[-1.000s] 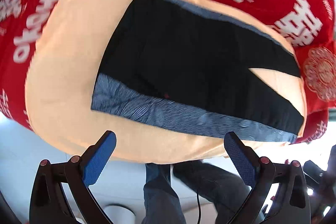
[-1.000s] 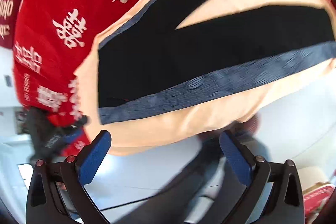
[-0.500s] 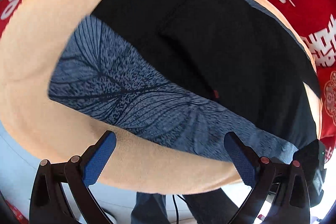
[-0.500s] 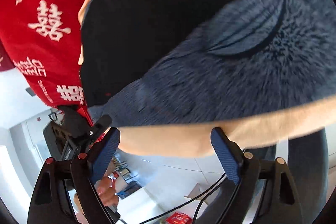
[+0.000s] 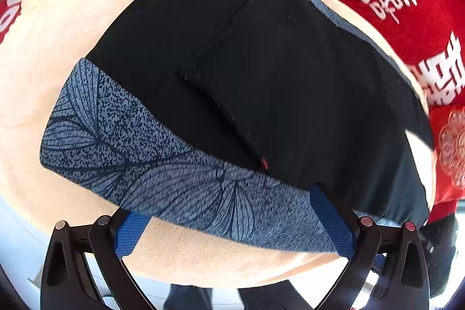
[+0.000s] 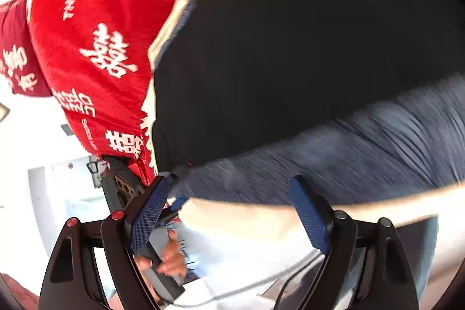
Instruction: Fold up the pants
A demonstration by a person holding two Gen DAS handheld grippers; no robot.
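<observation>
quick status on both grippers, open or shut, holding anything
Left gripper: open, jaws wide, straddling the patterned waistband of the pants, nothing clamped.
Right gripper: open, jaws have just been closing, waistband edge between them, not gripped.

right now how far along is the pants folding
Barely started. Done: the black pants lie spread flat on the peach cloth, no fold in them. In hand: the left gripper is open at the blue patterned waistband, one finger under its near edge, one on top; the right gripper, whose jaws have just been closing a little, is open at that band too, not pinching. Left: grip and make every fold.
</observation>
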